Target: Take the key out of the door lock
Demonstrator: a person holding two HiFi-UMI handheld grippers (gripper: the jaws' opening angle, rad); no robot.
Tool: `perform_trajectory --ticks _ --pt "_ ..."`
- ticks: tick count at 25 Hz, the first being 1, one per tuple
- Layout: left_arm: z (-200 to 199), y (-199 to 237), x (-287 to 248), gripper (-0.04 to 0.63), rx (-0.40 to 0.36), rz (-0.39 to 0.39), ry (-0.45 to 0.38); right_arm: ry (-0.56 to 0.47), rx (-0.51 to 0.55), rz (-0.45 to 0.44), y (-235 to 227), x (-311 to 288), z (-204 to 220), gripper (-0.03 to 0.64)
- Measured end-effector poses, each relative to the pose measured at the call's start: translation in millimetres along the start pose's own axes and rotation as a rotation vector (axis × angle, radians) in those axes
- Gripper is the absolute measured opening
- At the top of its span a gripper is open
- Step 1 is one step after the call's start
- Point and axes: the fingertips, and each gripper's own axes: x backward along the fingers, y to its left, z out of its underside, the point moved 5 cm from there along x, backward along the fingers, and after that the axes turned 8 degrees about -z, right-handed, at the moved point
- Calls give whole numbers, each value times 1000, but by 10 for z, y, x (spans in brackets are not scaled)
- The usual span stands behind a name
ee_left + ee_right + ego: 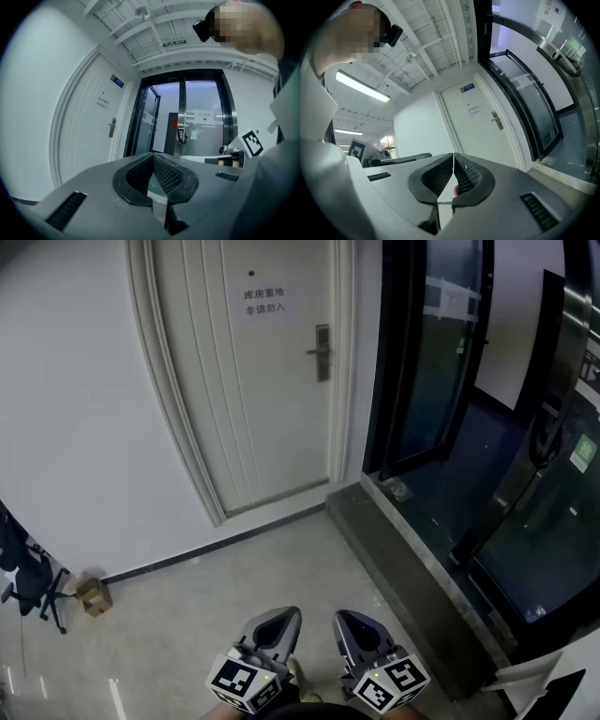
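Door lock (322, 352), with its lever handle, sits well away at twelve o'clock from both grippers; whether a key is in it is too small to tell. The left gripper (284, 615) and right gripper (349, 619) are side by side, each with jaws pressed together and empty. Farther out are a cardboard box (94, 597) at about nine o'clock, the closed white door (272, 418) at twelve and glass doors (441, 362) at one.

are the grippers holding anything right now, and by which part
Nothing is held. The left gripper and the right gripper both have their jaws together and empty, away from the door.
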Motion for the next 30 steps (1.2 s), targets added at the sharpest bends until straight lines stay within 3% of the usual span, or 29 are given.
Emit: perform_trajectory --ticks 15,23,30 --pt "-149 743 -1566 5 14 90 15 -16 44 136 -1138 -916 -283 16" --pt "-384 1283 -2455 5 -4 150 -17 -31 114 162 -1721 -1807 -563 15" --pt "-457 1559 -3038 5 -15 167 -17 -34 114 163 -2116 -2269 -711 16"
